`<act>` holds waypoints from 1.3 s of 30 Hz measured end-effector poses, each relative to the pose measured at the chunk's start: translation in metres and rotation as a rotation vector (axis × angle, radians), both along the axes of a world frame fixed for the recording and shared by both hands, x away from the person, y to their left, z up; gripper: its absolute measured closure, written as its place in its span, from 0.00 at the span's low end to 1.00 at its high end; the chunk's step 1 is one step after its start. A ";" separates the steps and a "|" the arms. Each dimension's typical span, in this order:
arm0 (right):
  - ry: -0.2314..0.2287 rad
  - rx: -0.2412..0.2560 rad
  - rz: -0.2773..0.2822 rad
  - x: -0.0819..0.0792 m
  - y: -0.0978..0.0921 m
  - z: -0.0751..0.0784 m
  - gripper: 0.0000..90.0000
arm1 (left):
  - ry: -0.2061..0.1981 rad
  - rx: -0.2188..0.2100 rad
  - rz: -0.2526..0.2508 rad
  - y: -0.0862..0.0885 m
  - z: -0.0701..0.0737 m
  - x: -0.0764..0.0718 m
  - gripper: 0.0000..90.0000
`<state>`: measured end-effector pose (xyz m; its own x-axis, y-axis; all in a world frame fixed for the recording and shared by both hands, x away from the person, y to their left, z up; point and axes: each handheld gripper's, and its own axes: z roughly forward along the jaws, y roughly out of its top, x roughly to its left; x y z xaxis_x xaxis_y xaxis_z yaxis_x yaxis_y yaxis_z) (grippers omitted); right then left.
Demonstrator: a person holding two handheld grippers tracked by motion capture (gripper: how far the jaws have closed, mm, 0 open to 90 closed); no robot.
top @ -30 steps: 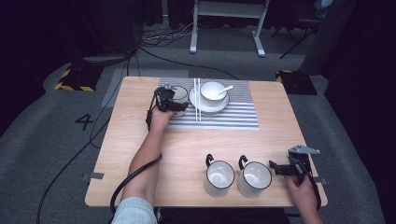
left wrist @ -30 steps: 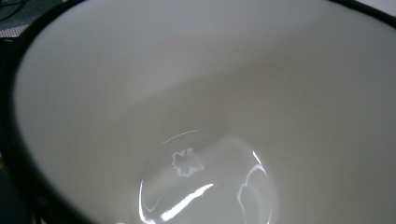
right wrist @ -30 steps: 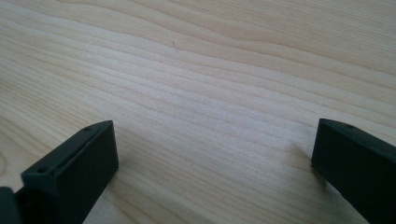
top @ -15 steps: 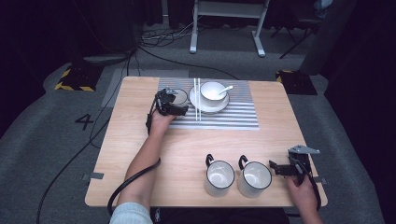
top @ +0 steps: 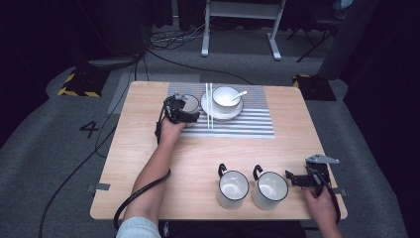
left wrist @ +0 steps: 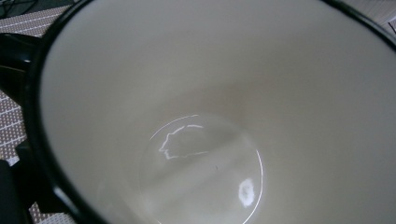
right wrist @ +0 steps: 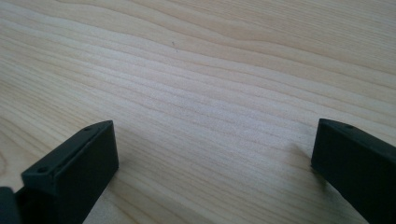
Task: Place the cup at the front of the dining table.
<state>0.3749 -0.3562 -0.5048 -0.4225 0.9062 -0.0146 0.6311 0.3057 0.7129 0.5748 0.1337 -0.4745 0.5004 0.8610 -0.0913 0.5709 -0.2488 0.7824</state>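
The cup sits on the striped mat with the left gripper right at it, grip unclear, while the right gripper rests wide apart.

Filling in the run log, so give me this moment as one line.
left gripper: on mug at placemat | right gripper: open over bare table | two mugs at front edge

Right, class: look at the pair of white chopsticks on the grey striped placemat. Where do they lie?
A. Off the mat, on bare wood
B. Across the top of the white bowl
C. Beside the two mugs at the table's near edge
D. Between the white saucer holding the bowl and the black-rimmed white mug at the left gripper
D: in the high view the white chopsticks lie on the grey striped placemat, between the white saucer and the black-rimmed white mug at the left gripper.
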 end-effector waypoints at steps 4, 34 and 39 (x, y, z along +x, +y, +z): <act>0.000 0.000 0.000 0.000 0.000 0.000 0.00 | -0.020 0.012 0.001 0.002 0.008 -0.006 0.00; 0.000 0.000 -0.001 0.000 0.002 0.000 0.00 | -0.134 -0.098 -0.088 0.038 0.084 -0.110 0.01; 0.000 0.002 0.000 0.001 0.003 0.000 0.00 | -0.137 -0.113 -0.117 0.040 0.092 -0.130 0.01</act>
